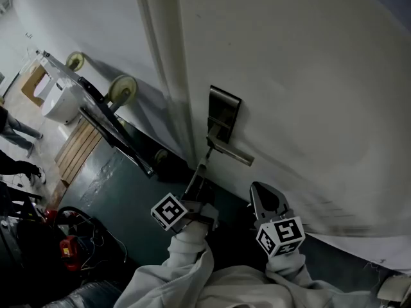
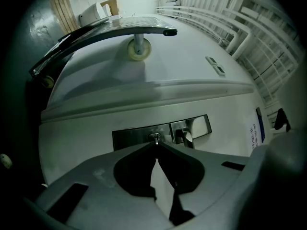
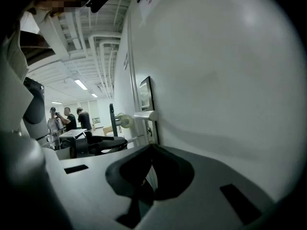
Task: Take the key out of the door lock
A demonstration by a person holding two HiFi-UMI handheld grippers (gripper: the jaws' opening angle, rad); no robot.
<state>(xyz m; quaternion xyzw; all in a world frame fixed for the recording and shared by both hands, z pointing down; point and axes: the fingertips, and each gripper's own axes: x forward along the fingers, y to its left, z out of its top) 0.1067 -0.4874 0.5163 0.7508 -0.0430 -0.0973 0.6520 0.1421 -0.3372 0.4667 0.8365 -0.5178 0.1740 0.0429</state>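
Plainly the left tongs are nearer: pinched narrow on the key, which sits at their tips against the lock plate, its shaft in line with them and square to the door; the right tongs, closed and empty, hang near the handle

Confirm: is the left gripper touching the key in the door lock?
Touching. In the left gripper view, the left gripper has its jaws closed, tips pinched on the key protruding from the lock plate.
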